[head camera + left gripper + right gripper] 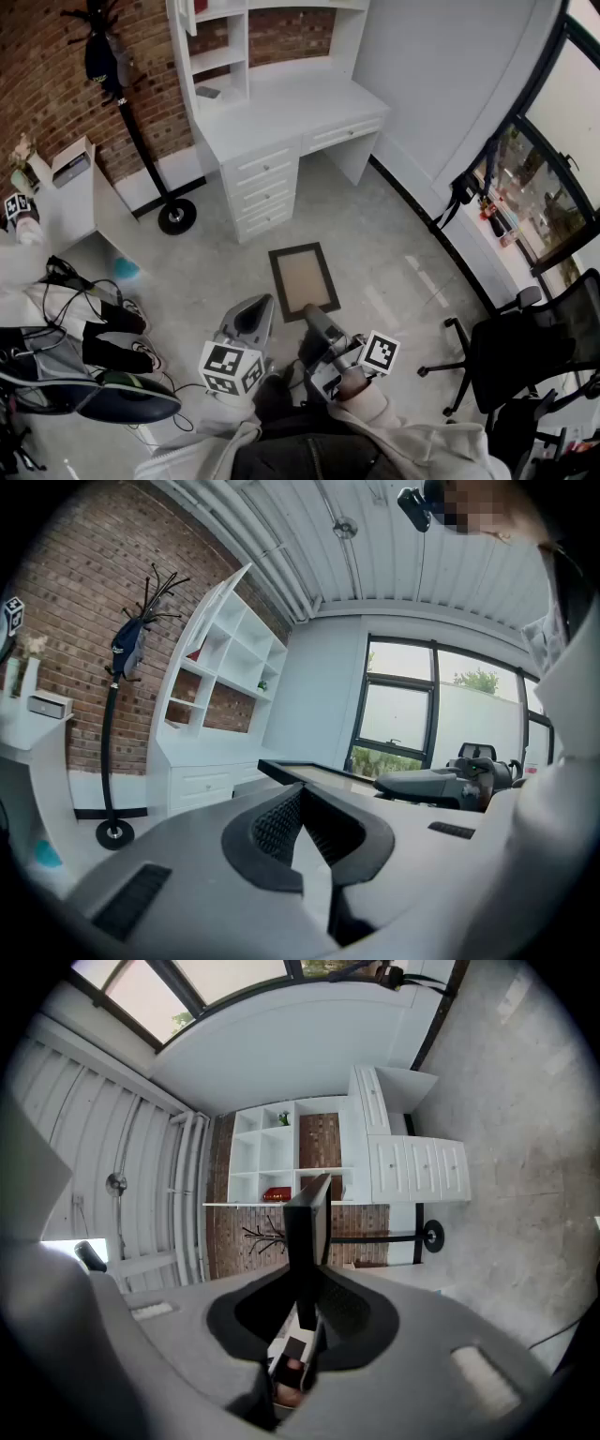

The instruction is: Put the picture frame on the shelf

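Clamped edge-on in right gripper point(306, 1283): picture frame point(302, 279), held out flat above floor, shelf point(217, 58) well ahead. Left gripper point(298, 799) closed, empty. Probably light, stiff, breakable (glazed?); best gripped by rim.

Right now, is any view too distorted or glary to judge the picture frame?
Head view: evenly lit, picture frame sharp, edges bowed. Right gripper view: fisheye, scene rolled sideways, frame edge-on in the right gripper. Left gripper view: bright window, dark corners.
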Demonstrator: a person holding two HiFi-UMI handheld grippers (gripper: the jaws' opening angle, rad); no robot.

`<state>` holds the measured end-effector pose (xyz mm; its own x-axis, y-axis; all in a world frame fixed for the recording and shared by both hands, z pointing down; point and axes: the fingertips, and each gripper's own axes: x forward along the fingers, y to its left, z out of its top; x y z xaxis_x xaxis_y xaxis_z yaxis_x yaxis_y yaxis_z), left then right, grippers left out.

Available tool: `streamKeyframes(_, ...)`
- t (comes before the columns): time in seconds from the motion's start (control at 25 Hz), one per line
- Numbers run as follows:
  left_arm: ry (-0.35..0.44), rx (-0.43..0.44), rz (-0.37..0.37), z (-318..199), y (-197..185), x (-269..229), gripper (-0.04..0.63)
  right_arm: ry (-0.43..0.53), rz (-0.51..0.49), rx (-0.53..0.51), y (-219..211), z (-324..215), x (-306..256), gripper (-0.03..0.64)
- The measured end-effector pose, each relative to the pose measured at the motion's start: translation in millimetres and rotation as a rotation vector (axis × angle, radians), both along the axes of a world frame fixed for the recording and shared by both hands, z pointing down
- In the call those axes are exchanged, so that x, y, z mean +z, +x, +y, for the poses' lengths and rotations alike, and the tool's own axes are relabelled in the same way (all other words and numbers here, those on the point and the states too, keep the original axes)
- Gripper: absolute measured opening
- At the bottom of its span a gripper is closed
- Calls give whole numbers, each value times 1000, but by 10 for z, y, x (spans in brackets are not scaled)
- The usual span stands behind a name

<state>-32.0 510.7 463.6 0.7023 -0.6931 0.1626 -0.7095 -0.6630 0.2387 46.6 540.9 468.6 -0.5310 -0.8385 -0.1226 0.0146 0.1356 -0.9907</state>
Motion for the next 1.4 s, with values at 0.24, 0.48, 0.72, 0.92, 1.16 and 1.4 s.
streamKeyframes(0.24, 36, 3, -1, -57, -177, -205, 3, 13, 2, -28, -213, -136, -148, 66)
streamKeyframes(0.48, 15, -19, 0, 3, -432, -159, 3, 50, 34, 18, -278, -120, -271, 69)
streamKeyframes(0.72, -10, -18, -7, 92, -499, -16, 3, 25, -15, 35, -304, -108, -160, 69)
streamKeyframes(0.92, -8, -46, -13, -97, -569, 29, 3, 55, -7, 18, -323, -336, -159, 67)
streamKeyframes(1.16, 0, -70, -19, -596, -605, -23, 3, 47, -36, -20, -372, -817, -185, 68)
streamKeyframes(1.4, 5, -84, -22, -1204, -477, -106, 3, 40, -40, -57, -308, -1437, -232, 67)
